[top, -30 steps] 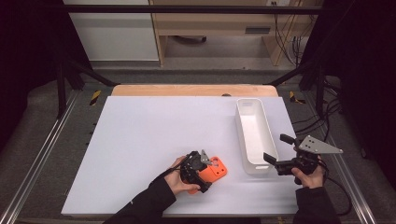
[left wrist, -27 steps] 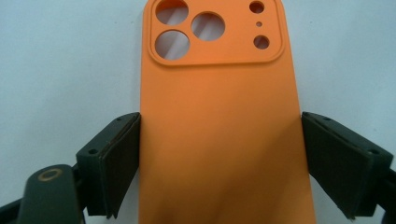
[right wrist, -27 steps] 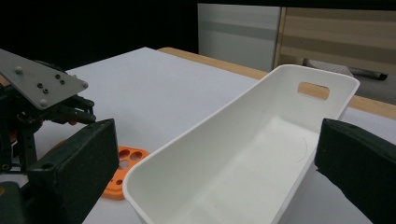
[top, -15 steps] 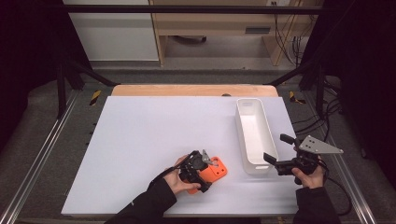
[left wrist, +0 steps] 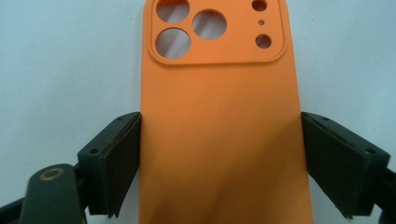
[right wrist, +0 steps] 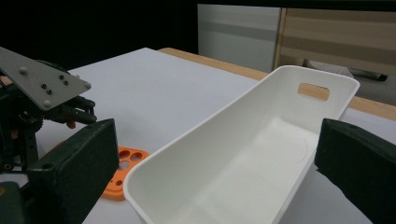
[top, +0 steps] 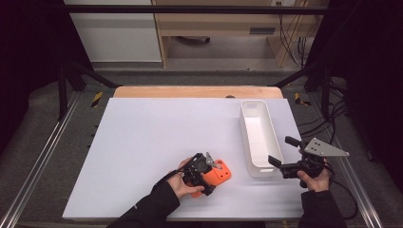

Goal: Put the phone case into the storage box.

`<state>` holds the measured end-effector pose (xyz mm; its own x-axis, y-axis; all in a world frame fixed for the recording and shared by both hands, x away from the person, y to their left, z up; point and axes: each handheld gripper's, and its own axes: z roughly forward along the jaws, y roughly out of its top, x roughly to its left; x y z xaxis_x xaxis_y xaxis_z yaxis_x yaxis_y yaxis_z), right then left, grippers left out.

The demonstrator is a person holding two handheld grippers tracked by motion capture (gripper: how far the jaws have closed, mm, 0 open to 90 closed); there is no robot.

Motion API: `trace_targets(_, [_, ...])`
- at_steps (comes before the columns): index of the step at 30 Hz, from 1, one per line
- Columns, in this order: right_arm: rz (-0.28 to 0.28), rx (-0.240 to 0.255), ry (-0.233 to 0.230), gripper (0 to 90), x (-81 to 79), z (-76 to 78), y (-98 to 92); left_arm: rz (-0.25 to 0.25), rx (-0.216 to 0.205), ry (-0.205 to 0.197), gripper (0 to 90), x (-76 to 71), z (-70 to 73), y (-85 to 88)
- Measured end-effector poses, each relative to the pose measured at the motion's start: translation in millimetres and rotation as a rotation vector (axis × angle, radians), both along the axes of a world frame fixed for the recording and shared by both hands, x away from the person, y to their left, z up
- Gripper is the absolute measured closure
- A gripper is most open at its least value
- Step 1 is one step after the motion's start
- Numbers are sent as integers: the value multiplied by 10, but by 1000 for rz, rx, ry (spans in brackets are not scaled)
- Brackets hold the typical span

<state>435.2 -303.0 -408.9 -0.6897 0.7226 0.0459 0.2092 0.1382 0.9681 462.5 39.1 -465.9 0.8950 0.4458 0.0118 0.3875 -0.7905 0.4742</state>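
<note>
The orange case (left wrist: 219, 121) lies flat on the white table (top: 142, 142), between the jaws of the left tool (left wrist: 219, 163), its long axis running straight ahead of that tool, camera cutouts at the far end. The pads stand wide at its two long edges; whether they press yet is hard to tell. The right tool (top: 285, 154), open and empty, waits at the near end of the tray (top: 247, 111), just right of the case. The case's near end is cut off.
</note>
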Motion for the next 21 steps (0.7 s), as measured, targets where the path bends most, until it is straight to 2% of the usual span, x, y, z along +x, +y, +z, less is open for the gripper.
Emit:
trace_targets(4, [2,-2,0,4,1,-1,0,-7,6,-10,154,-18,15,-2])
trace_targets(9, [2,1,0,4,-3,3,-1,-18,-9,-16,154,-35,64,8])
trace_targets(13, [3,0,-2,4,-3,4,-1,-23,-44,-24,154,-53,175,50])
trace_targets(21, [7,-3,-5,4,-8,14,3,-38,-80,-43,153,-73,317,135])
